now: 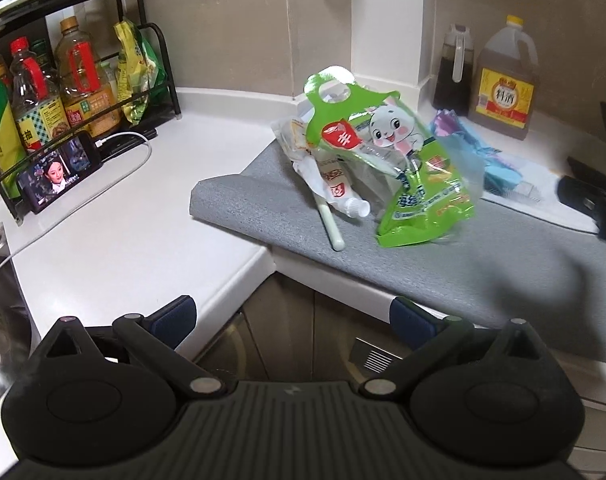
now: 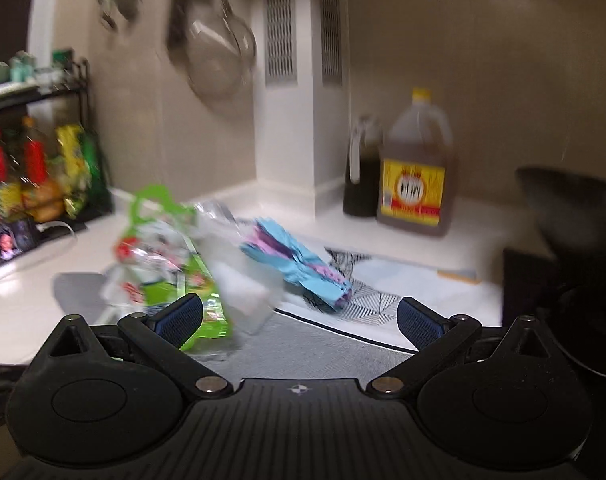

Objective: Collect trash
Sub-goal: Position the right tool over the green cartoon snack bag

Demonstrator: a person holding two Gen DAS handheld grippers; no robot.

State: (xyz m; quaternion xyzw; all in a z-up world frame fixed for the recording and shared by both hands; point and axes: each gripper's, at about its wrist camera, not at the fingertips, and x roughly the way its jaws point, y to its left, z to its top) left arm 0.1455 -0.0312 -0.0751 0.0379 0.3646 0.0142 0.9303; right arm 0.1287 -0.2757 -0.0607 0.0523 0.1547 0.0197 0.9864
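Green bag (image 1: 419,184) ahead — left gripper (image 1: 293,318) spread, empty.

The bag (image 1: 419,184) was bright green with a white cartoon rabbit and a red emblem. The mat (image 1: 483,264) beneath it was plain grey. The gloves (image 2: 299,268) were light blue and purple. The jug (image 1: 505,80) bore a yellow label and yellow cap.

A grey mat (image 1: 443,248) is spread over the white tabletop (image 1: 143,220); a green bag (image 1: 415,184), tube (image 1: 339,190) and phone (image 1: 59,172) are laid there.
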